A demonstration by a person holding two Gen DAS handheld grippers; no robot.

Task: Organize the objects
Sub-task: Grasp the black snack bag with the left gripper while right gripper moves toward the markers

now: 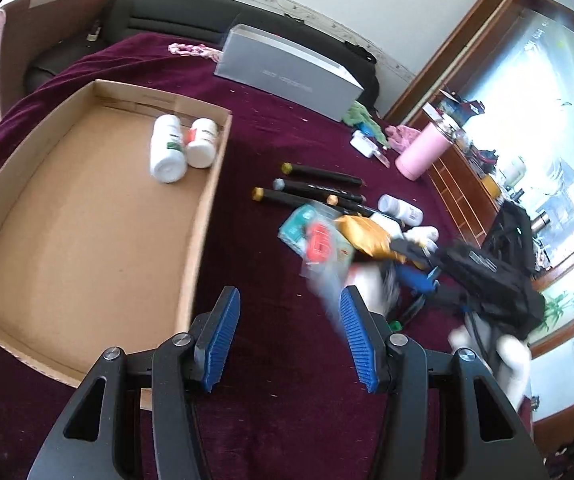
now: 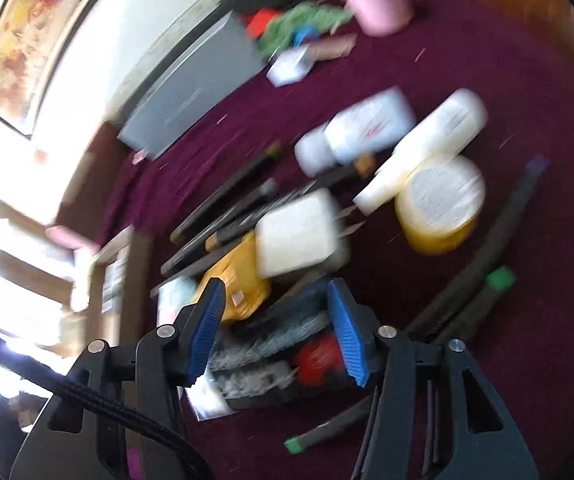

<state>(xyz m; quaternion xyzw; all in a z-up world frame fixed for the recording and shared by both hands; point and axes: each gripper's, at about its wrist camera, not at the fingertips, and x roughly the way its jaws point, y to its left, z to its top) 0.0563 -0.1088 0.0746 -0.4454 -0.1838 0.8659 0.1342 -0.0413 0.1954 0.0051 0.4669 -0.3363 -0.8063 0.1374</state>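
Observation:
An open cardboard tray (image 1: 203, 208) lies at the left on the purple cloth, with two white bottles (image 1: 169, 148) lying in its far corner. My left gripper (image 1: 291, 292) hangs open over bare cloth just right of the tray's wall, with nothing between its pads. Right of it is a pile: black marker pens (image 1: 319, 174), a teal packet (image 1: 301, 226), a yellow packet (image 1: 363, 236) and a white bottle (image 1: 401, 208). My right gripper (image 2: 275, 284) is open above that pile, gripping nothing. Past it lie white bottles (image 2: 367, 128), a yellow jar (image 2: 439, 204) and a white block (image 2: 299, 232).
A grey box (image 1: 287, 72) stands at the back of the cloth, with a pink tumbler (image 1: 423, 152) and green fabric at the far right. Green-capped pens (image 2: 467, 300) lie near the right gripper. A wooden cabinet (image 1: 467, 188) borders the right side and a black sofa sits behind.

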